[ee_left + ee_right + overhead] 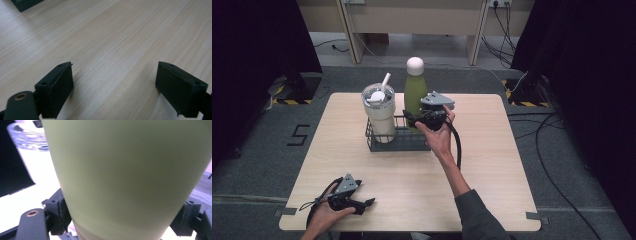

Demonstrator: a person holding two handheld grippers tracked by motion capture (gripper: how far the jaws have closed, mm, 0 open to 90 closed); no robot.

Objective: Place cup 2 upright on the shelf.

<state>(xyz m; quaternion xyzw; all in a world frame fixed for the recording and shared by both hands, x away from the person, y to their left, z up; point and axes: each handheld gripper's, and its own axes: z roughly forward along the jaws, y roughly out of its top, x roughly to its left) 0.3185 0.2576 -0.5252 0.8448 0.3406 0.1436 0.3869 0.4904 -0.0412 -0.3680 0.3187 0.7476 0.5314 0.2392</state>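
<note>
A green bottle (414,90) with a white cap stands upright at the right end of a dark wire basket (398,144) at the table's middle back. My right gripper (413,118) is shut on the bottle's lower body from the right side. In the right gripper view the green bottle (125,170) sits between both black pads (60,212). The hand and the basket hide the bottle's base. A cream tumbler (379,112) with a clear lid and a white straw stands in the basket's left end. My left gripper (368,204) rests open on the table at the front left, with bare wood between its jaws (115,75).
The light wooden table (492,165) has free room at the right and in front of the basket. A cable trails from the right gripper (458,145) along the forearm. Dark curtains stand at both sides, and cables lie on the grey floor.
</note>
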